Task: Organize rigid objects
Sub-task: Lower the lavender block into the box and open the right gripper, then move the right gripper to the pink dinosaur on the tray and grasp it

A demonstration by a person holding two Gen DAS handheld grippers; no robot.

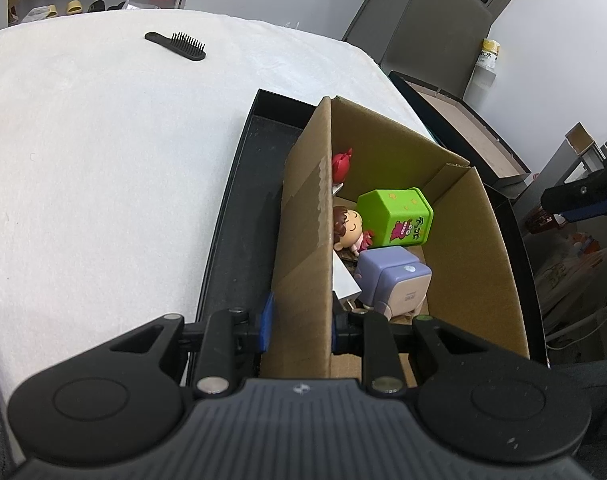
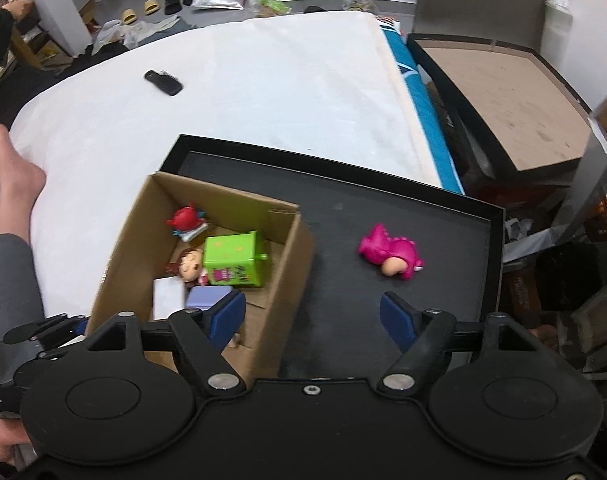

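A cardboard box (image 1: 463,240) stands in a black tray (image 1: 239,216) on the white cover. My left gripper (image 1: 301,326) is shut on the box's near left wall, one blue pad on each side. Inside the box lie a green cube tin (image 1: 395,216), a brown-haired doll (image 1: 347,226), a red figure (image 1: 340,164), a purple toy (image 1: 391,276) and a white card. In the right wrist view my right gripper (image 2: 313,316) is open and empty over the box's right wall (image 2: 299,264). A pink dinosaur toy (image 2: 391,250) lies on the tray floor (image 2: 383,200) ahead of it.
A black hairbrush (image 2: 163,82) lies on the white cover far left of the tray. A person's bare foot (image 2: 11,176) and grey-clad leg rest on the cover's left side. A large brown-lined black lid (image 2: 503,92) and clutter sit beyond the right edge.
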